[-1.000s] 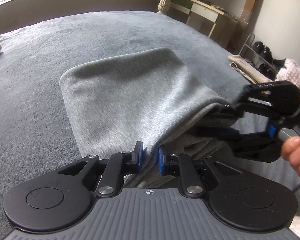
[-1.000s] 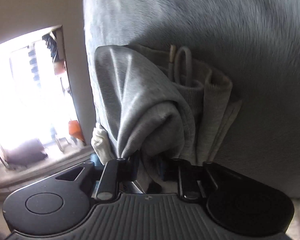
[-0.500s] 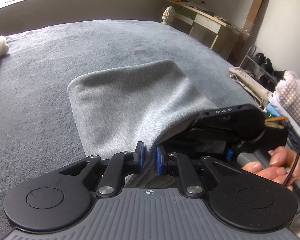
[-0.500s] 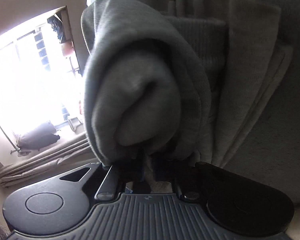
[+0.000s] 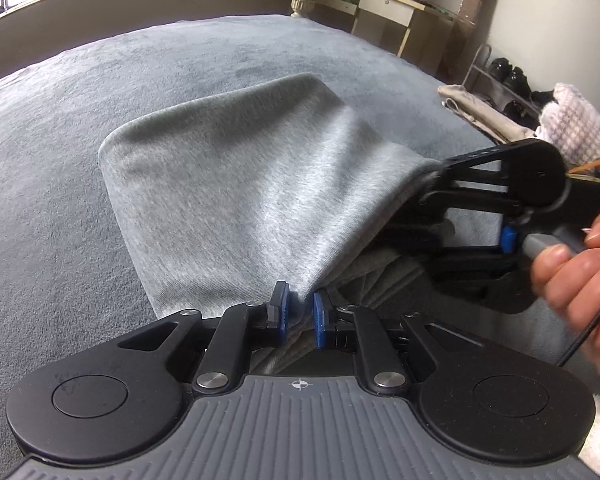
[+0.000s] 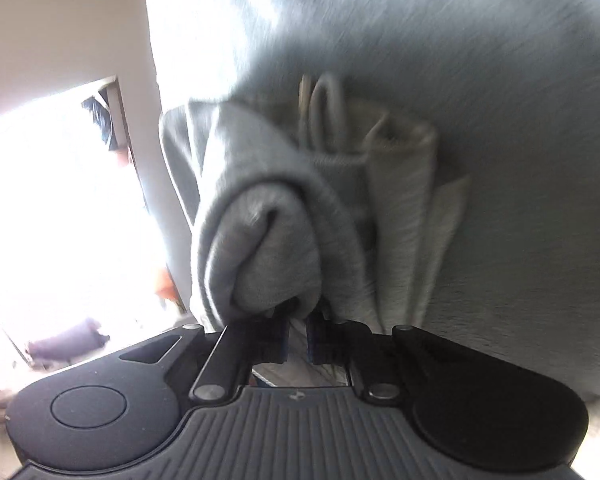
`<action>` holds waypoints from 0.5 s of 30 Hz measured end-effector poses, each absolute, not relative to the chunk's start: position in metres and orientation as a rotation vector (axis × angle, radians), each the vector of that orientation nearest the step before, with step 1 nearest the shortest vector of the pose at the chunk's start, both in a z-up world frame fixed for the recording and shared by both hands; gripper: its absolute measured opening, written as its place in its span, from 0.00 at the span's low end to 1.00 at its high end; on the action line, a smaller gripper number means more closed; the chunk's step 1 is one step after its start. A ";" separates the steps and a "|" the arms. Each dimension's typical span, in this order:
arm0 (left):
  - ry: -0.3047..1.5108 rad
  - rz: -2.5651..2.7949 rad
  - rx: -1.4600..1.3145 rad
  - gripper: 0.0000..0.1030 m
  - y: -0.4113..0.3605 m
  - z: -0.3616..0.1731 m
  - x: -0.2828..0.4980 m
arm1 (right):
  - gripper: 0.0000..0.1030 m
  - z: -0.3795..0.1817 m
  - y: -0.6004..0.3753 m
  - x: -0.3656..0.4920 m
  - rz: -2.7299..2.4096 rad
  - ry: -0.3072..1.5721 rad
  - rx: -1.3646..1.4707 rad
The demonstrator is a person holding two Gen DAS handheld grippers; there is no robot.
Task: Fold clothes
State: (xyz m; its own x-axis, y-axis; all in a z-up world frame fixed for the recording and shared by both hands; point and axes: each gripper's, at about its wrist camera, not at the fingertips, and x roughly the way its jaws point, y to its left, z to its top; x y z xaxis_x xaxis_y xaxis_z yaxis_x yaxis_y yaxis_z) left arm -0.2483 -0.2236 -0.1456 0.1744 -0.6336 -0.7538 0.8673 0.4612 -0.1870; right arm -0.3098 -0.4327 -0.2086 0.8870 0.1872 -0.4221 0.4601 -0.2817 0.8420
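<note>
Grey fleece garment (image 5: 236,184), prob. sweatpants or a hoodie, can't tell which, lies folded over centre frame in the left wrist view, on a dark grey bed blanket (image 5: 80,92). Left gripper (image 5: 299,312) at bottom centre is clamped down nearly to touching on the near edge of the top layer; cloth runs straight between the blue pads (image 5: 283,312). Right gripper (image 5: 432,200) comes in from the right edge, a hand (image 5: 580,272) on its grip, tips buried under the raised corner. In the right wrist view the right gripper's jaws have just been closing, a bunched roll of the same fleece caught between them; a drawcord loop (image 6: 328,112) shows upper centre, blurred.

Step in hand, I'd say: both corners pinched, top layer lifted, mid-fold. Next move calls for carrying both corners together, level w/ each other, across toward the far folded edge at upper left, keeping the cloth taut btw. the two grips, then laying it flat before letting go.
</note>
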 end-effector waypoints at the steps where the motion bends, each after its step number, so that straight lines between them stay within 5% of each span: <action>1: 0.886 -1.085 0.312 0.12 -0.223 -0.145 -0.248 | 0.09 -0.205 -0.435 -0.314 -0.300 0.470 1.861; 8: 0.886 -1.064 0.300 0.12 -0.224 -0.144 -0.247 | 0.10 -0.156 -0.457 -0.330 -0.312 0.588 1.544; 15: 0.866 -1.056 0.320 0.13 -0.224 -0.140 -0.250 | 0.10 -0.093 -0.402 -0.260 -0.114 0.882 0.579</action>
